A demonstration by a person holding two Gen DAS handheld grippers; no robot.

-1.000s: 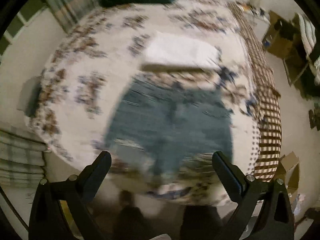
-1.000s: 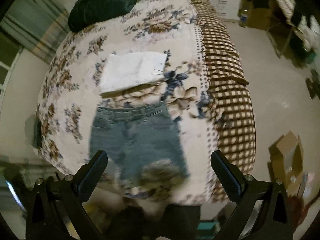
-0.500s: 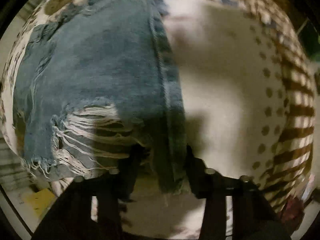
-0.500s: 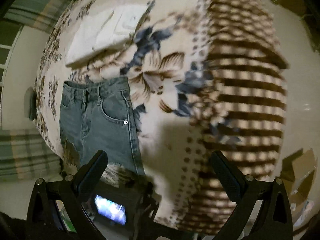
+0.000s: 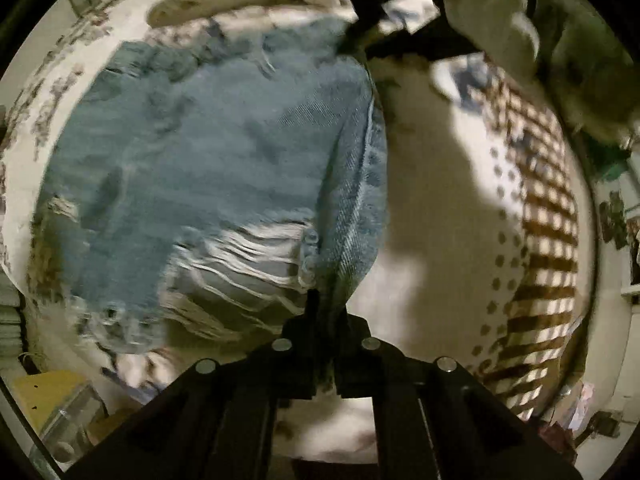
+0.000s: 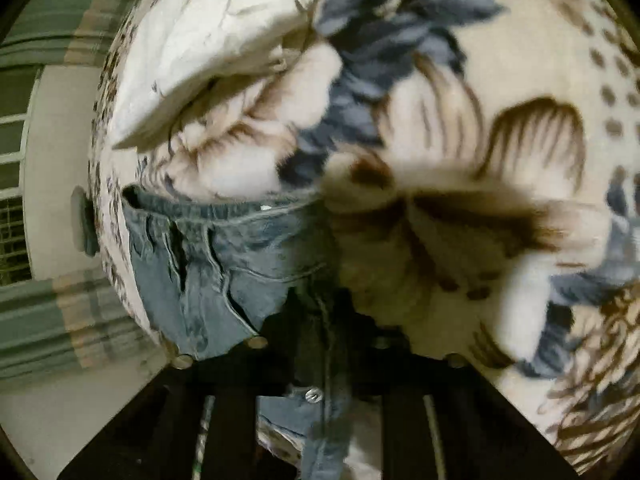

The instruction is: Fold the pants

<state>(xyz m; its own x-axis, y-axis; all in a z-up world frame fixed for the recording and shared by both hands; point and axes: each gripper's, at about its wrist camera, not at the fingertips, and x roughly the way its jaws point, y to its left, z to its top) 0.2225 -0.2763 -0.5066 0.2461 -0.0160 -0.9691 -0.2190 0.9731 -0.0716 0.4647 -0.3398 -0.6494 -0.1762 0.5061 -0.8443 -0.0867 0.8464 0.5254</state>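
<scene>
Both views are dim and warm-toned, with heavy fisheye bending and black vignetting at the rims. Motion blur smears the floral blanket [image 6: 460,200] (worst at centre right). In the left view a broad soft shadow [image 5: 420,200] crosses the bedding; the denim shorts [image 5: 208,168] look softly focused.

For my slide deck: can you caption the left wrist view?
Left hand-held gripper shut on the side seam of frayed denim shorts lying on a floral bedspread.
</scene>
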